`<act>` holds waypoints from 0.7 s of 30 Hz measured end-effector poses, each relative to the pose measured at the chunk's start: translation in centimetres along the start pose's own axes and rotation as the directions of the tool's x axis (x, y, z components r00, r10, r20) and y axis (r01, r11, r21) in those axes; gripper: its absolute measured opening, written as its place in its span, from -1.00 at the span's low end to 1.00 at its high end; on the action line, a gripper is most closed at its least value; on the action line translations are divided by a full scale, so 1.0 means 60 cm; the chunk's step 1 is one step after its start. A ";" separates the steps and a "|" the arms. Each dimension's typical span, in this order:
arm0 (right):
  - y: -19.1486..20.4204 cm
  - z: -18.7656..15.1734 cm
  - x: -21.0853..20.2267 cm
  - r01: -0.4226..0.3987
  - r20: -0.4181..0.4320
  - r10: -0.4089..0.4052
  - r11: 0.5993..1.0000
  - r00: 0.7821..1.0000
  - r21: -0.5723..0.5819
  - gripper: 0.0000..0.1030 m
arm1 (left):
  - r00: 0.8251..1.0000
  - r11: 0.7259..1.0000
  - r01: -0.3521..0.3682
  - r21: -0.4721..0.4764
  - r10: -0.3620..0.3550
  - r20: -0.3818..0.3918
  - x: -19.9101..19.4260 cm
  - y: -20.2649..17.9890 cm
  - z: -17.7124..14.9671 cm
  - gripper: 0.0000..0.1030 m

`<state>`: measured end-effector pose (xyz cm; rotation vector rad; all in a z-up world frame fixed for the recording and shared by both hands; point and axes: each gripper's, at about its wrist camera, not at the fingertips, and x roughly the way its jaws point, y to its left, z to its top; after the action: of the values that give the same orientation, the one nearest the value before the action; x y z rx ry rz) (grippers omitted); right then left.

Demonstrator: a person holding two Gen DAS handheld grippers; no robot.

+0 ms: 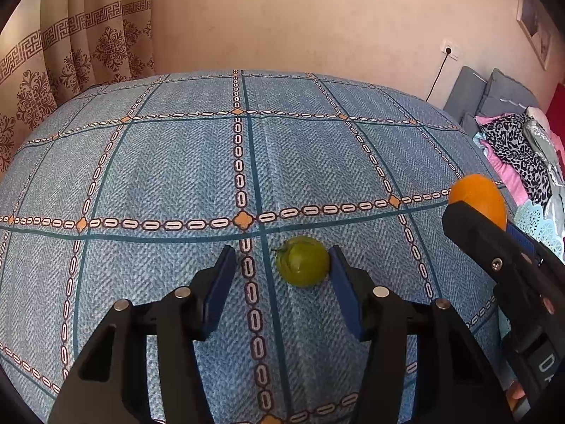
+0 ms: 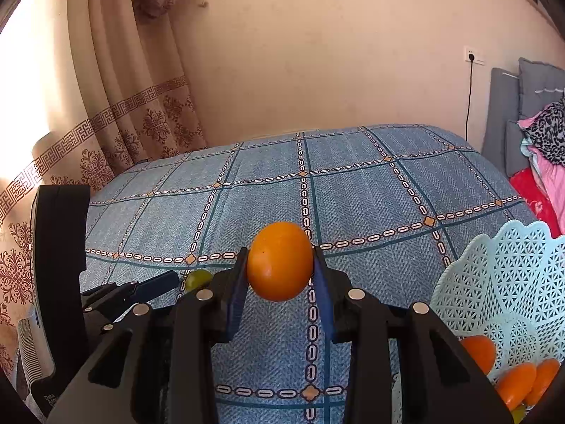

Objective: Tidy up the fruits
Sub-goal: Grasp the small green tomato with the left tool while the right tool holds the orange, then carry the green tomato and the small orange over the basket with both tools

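Orange (image 2: 279,260) pinched in right gripper (image 2: 279,275), left gripper (image 1: 282,268) spread wide — green fruit (image 1: 303,261) touching one pad

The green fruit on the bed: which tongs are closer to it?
Left. The left tongs are open around the green fruit; the right tongs grip an orange off to its right.

So the small round fruit (image 1: 302,261) sits on the bed (image 1: 176,162) between the left gripper (image 1: 282,268) jaws, touching the right-hand one. The orange (image 2: 280,260) is held off to its right, with the basket (image 2: 501,282) further right holding more fruits (image 2: 515,380).
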<state>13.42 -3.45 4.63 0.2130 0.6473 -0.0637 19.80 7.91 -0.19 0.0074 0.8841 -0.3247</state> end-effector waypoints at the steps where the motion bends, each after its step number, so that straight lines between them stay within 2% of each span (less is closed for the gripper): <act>1: 0.000 0.000 0.001 0.000 -0.001 0.000 1.000 1.000 0.000 -0.33 | 1.000 1.000 0.006 -0.003 -0.006 0.001 0.001 0.000 0.002 -0.09; 4: 0.003 -0.002 0.000 -0.001 -0.002 0.001 1.000 1.000 -0.005 -0.33 | 0.999 0.999 0.045 -0.017 -0.045 0.003 0.002 0.002 0.003 -0.42; 7: 0.005 -0.002 0.000 -0.001 0.001 0.001 1.000 1.000 -0.006 -0.33 | 0.998 0.997 0.063 -0.039 -0.062 0.006 -0.002 0.008 -0.001 -0.42; 10: 0.005 -0.003 -0.001 -0.006 0.000 0.006 1.000 1.000 -0.003 -0.33 | 0.998 0.998 0.052 -0.037 -0.051 0.024 -0.014 0.012 -0.003 -0.42; 21: 0.025 0.000 -0.034 -0.030 0.043 0.031 0.999 0.999 -0.024 -0.33 | 0.985 0.999 0.008 -0.033 -0.002 0.174 -0.112 0.021 0.013 -0.42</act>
<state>11.98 -1.98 6.13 0.1983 0.6015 -0.0315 16.83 10.86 5.26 -0.0537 0.7157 -0.3100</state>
